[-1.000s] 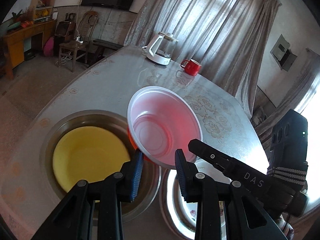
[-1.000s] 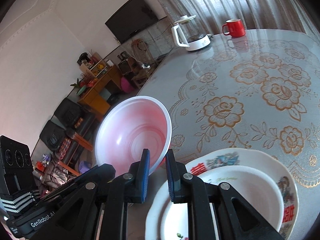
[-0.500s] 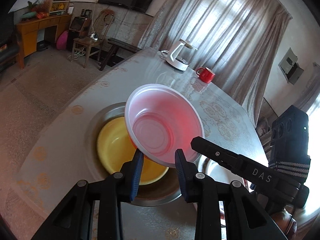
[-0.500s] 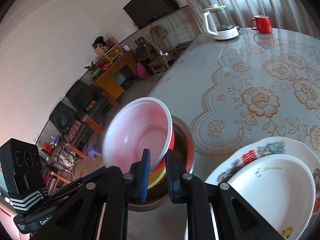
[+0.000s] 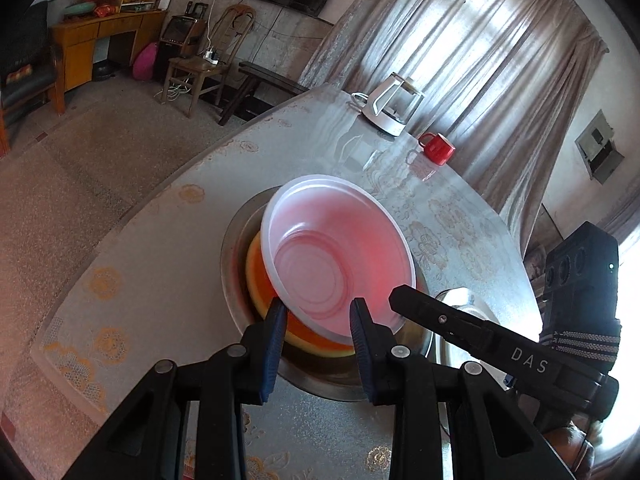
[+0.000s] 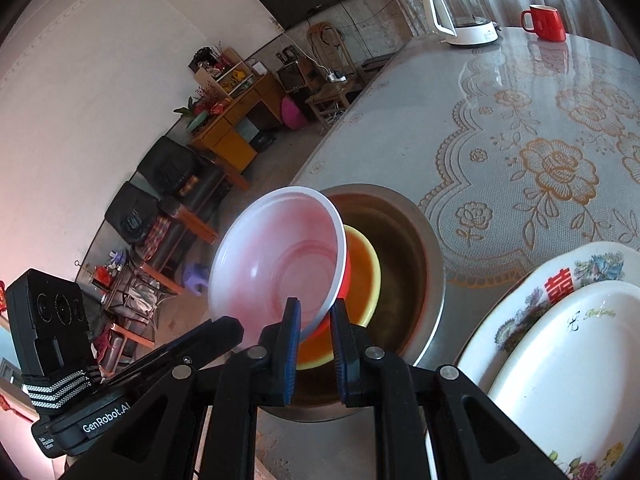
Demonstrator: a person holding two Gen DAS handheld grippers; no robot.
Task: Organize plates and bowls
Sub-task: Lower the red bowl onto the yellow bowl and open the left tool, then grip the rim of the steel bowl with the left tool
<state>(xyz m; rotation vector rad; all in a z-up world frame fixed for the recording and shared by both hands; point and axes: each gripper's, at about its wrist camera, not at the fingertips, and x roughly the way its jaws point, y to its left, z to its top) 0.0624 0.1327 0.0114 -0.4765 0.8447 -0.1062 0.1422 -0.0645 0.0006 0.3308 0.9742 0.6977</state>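
Right, both of your grippers are on the red-and-white bowl [image 5: 336,256]. The right gripper [image 6: 314,342] has its jaws pinching the near rim, one pad inside, one outside. The left gripper [image 5: 318,338] has its jaws part-spread around the same near rim; whether the pads actually press it, the left view does not settle.

Position: the bowl hangs tilted over the yellow bowl [image 6: 360,280], which sits inside the steel basin [image 6: 416,240] on the table [image 6: 500,128]. In the right view its far rim tips up toward 10 o'clock.

Step in hand, as it looks: nesting this bowl into the yellow one.
- Level it first; a tilted bowl is likely to catch the yellow rim and skid.
- Centre it over the yellow bowl, then lower straight.
- Free the jaws only once the base seats; the thin rim will probably flex if squeezed hard.

Edges and room:
- The basin wall is close at 3 o'clock of the yellow bowl.
- The stacked plates [image 6: 568,340] lie near, at 4 o'clock in the right view.
- The table edge runs just beyond the basin at 10 o'clock.
- The kettle [image 5: 390,106] and red mug [image 5: 436,148] stand well apart at 1 o'clock in the left view.
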